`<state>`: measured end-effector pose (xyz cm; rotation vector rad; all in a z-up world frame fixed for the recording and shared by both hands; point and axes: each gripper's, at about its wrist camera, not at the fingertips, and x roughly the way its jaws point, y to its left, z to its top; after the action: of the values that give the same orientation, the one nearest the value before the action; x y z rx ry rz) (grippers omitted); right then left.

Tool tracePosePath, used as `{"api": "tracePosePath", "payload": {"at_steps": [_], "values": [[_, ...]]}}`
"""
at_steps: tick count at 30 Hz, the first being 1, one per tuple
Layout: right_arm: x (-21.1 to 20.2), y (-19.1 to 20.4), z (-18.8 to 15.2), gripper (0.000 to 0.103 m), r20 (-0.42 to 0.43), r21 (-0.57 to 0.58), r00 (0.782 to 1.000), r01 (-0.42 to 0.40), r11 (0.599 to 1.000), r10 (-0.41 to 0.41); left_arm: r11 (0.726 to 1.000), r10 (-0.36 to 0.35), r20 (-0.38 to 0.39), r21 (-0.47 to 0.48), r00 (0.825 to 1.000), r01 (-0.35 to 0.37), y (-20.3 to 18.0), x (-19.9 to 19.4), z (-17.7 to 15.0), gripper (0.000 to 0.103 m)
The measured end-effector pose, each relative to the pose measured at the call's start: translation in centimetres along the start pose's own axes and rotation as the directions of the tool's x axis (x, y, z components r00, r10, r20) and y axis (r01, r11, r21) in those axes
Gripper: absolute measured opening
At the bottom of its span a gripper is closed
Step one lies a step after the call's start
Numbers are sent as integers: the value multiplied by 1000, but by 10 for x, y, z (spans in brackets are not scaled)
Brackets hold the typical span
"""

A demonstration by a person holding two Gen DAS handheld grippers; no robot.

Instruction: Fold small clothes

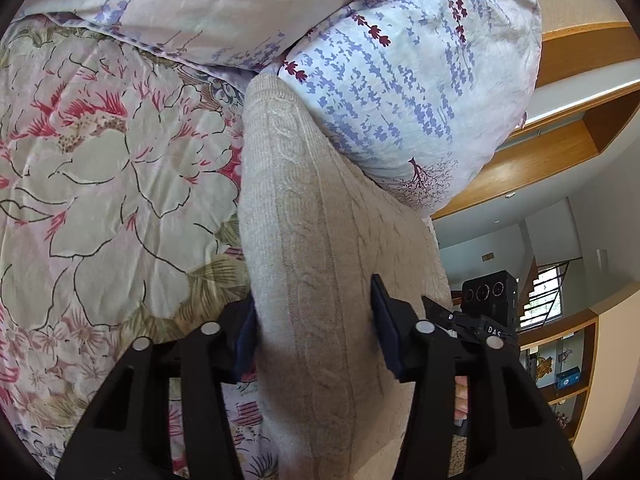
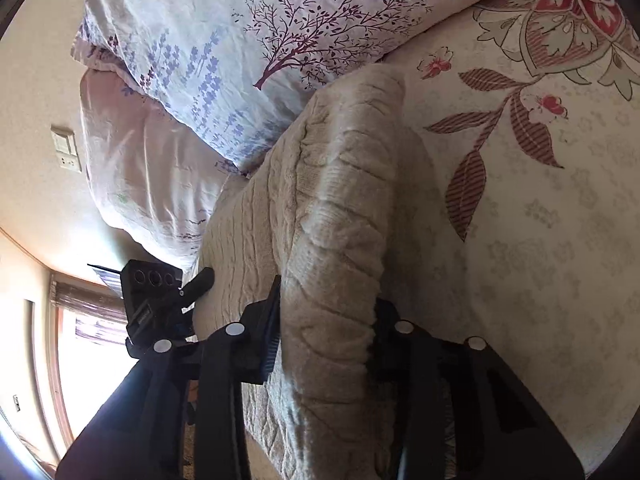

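Observation:
A beige cable-knit garment (image 1: 320, 220) lies on the floral bedspread (image 1: 100, 160), its far end against a pillow. In the left wrist view my left gripper (image 1: 316, 336) is shut on a thick fold of the knit, which fills the gap between the blue pads and spreads past the right pad. In the right wrist view the same garment (image 2: 344, 200) is bunched into a ribbed roll. My right gripper (image 2: 326, 328) is shut on that roll, which bulges between the two pads. The two grippers hold the cloth close beside each other.
A lavender-print pillow (image 1: 400, 100) (image 2: 240, 40) sits at the head of the bed right behind the garment. Wooden shelves (image 1: 560, 160) stand past the bed's edge. A wall switch (image 2: 66, 148) and a bright window (image 2: 88, 360) lie beyond the bed.

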<state>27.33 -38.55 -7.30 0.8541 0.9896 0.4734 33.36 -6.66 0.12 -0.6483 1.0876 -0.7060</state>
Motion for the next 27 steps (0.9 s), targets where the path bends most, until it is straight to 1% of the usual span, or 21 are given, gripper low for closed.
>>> {"api": "tracePosePath", "payload": {"at_steps": [3, 6, 10, 13, 15, 16, 18, 20, 21, 23, 24, 25, 26, 27], "values": [[0, 12, -6, 30, 31, -13, 1000, 1, 1000, -1, 1000, -13, -4, 16, 1000, 13, -3, -10, -1, 37], [5, 31, -11, 29, 41, -32, 999, -35, 999, 36, 999, -10, -1, 36, 1000, 10, -3, -30, -3, 37], [29, 57, -23, 28, 4, -71, 998, -69, 995, 70, 999, 14, 18, 38, 1000, -14, 6, -71, -6, 37], [57, 73, -37, 28, -34, -77, 994, -103, 992, 100, 999, 37, 32, 38, 999, -38, 19, -103, -9, 37], [75, 80, -48, 28, -58, -80, 993, -103, 991, 98, 997, 60, 38, 35, 997, -61, 32, -117, -11, 37], [82, 83, -52, 28, -62, -88, 994, -92, 992, 87, 997, 70, 36, 23, 997, -71, 42, -120, -12, 37], [92, 88, -55, 29, -42, -118, 998, -47, 992, 42, 997, 77, 23, -30, 997, -76, 62, -115, -14, 39], [96, 87, -51, 30, -41, -108, 998, -50, 993, 46, 997, 48, 39, -70, 998, -45, 76, -109, -17, 43], [98, 87, -50, 33, -46, -108, 998, -49, 993, 44, 997, 37, 51, -74, 998, -33, 78, -107, -19, 45], [96, 90, -50, 38, -45, -140, 999, -27, 990, 21, 997, 66, 69, -44, 995, -63, 74, -110, -21, 48], [89, 90, -51, 43, -32, -151, 999, -17, 988, 12, 996, 91, 83, -15, 992, -90, 69, -113, -22, 49], [83, 91, -52, 44, -10, -155, 1000, -14, 988, 13, 993, 117, 100, 17, 988, -119, 64, -118, -25, 49], [76, 91, -49, 46, 20, -152, 1000, -17, 988, 20, 987, 146, 128, 51, 981, -154, 56, -122, -26, 50], [69, 90, -45, 47, 57, -145, 998, -19, 989, 28, 976, 182, 170, 91, 968, -199, 47, -127, -28, 50]]}}
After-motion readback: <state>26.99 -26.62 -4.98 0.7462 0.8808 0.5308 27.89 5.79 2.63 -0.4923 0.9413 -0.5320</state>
